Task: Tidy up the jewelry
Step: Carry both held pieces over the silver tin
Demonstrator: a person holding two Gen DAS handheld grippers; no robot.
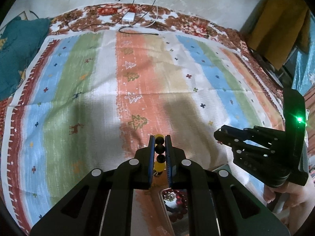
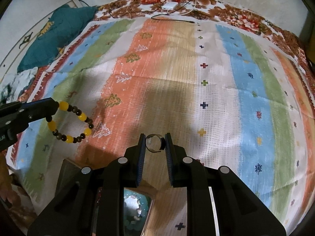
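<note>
My left gripper [image 1: 159, 140] is shut on a bracelet of yellow and dark beads [image 1: 159, 149]; in the right wrist view the bracelet [image 2: 69, 122] hangs as a loop from the left gripper [image 2: 56, 105] above the striped cloth. My right gripper [image 2: 155, 137] is shut on a silver ring [image 2: 154, 143], held above the cloth; it also shows in the left wrist view [image 1: 218, 132] at the right. Below the left gripper lies a mirrored jewelry box [image 1: 174, 206] with a red bead bracelet [image 1: 181, 198] in it. The box [image 2: 135, 208] also shows under the right gripper.
A striped cloth [image 2: 246, 98] with small crosses and trees covers the bed. A teal pillow [image 2: 59, 35] lies at the far left. A white charger [image 2: 169, 5] and cables lie at the far edge by the wall. A yellow cloth [image 1: 275, 29] hangs at the right.
</note>
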